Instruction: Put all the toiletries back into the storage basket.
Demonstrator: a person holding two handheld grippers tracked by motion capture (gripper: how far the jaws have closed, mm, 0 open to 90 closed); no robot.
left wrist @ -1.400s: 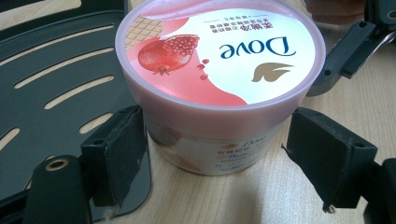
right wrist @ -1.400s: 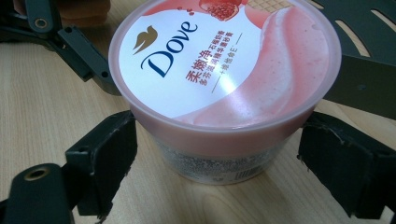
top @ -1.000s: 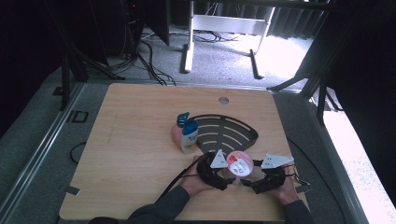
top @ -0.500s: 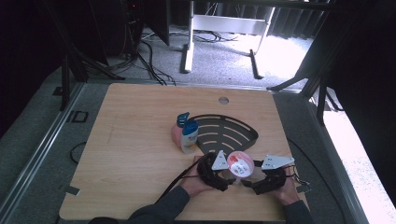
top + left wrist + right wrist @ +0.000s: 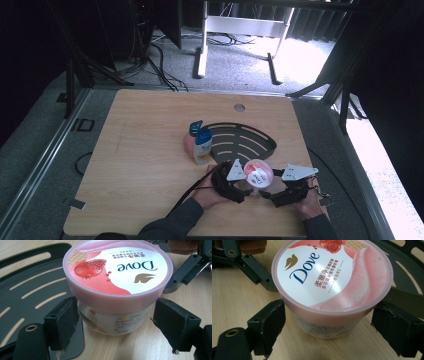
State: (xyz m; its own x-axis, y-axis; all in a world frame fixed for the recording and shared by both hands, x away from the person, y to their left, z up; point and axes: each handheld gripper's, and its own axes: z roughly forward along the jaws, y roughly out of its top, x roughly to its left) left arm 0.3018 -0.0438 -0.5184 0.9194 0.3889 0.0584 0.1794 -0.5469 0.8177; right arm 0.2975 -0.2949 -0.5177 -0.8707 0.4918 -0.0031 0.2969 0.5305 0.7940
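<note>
A pink-lidded Dove jar (image 5: 258, 175) stands upright on the wooden table near its front edge, just in front of a black slotted rack (image 5: 240, 142). My left gripper (image 5: 246, 188) comes at it from the left. In the left gripper view its pads press both sides of the jar (image 5: 117, 272) below the lid. My right gripper (image 5: 267, 193) comes from the right. Its jaws sit either side of the jar (image 5: 332, 277), with a small gap at the right pad (image 5: 392, 327). The jar rests on the table.
A white bottle with a blue cap (image 5: 202, 147) and a pinkish container (image 5: 189, 142) stand at the rack's left end. The rack (image 5: 25, 290) lies directly behind the jar. A cable hole (image 5: 239, 107) sits near the table's far edge.
</note>
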